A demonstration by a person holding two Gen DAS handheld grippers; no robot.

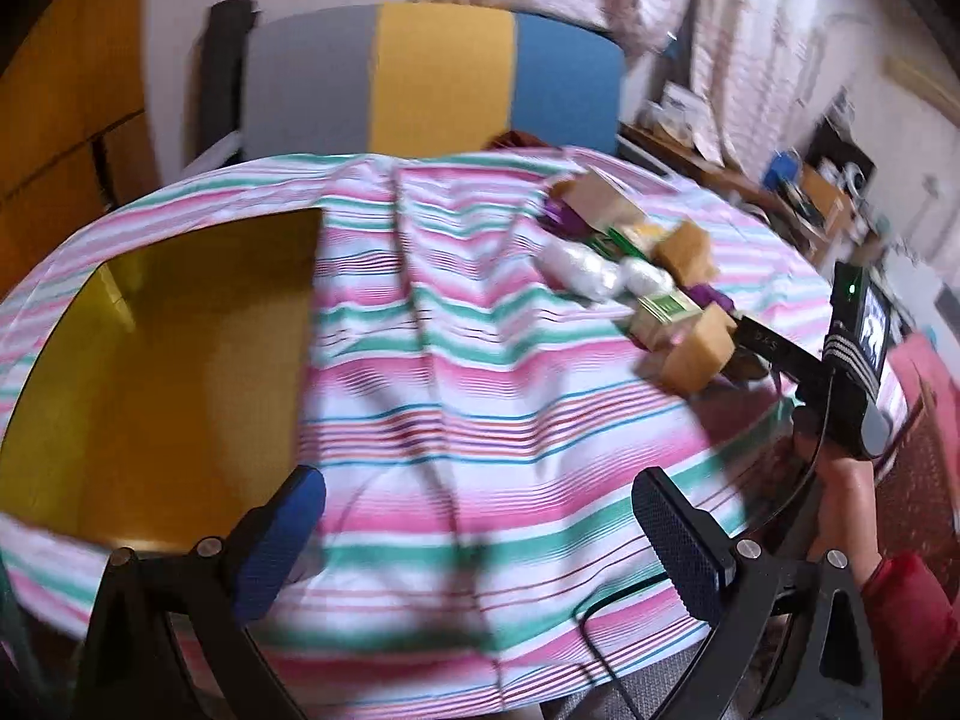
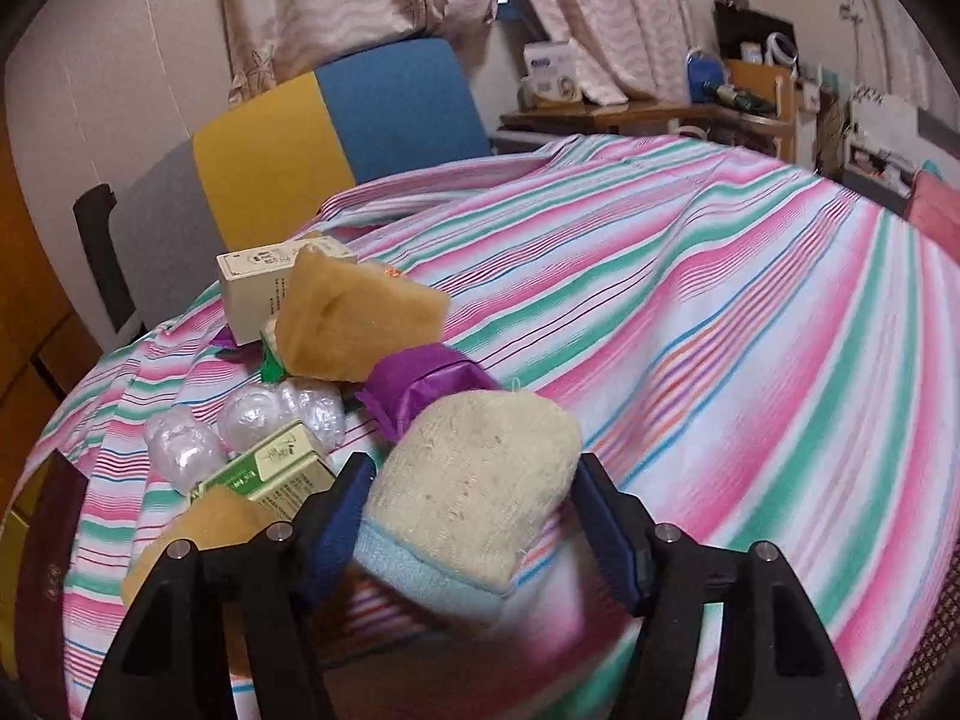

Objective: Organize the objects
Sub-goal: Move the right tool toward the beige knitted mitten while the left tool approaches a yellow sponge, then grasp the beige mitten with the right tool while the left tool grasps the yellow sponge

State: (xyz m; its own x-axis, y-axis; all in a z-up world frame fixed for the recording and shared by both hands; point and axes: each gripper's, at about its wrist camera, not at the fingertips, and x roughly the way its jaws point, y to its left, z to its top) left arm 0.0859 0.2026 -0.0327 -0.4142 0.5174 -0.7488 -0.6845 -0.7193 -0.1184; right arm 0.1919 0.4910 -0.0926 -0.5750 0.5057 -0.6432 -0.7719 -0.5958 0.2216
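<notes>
Right wrist view: right hand-held gripper [image 2: 474, 516] grasps a beige scrub pad [image 2: 474, 480] near the purple wrapper [image 2: 420, 381]; left hand-held gripper [image 1: 480, 531] hangs released over the striped bench [image 1: 480, 360].

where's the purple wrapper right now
In the right wrist view it lies on the striped cloth left of centre: purple wrapper, between the tan sponge and the loofah pad.

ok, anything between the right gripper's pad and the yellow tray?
Nothing visible. The right gripper brackets the beige scrub pad at the pile's near end. In the left wrist view, only bare striped cloth lies between the pile and the yellow tray. The left gripper hovers open near the tray.
</notes>
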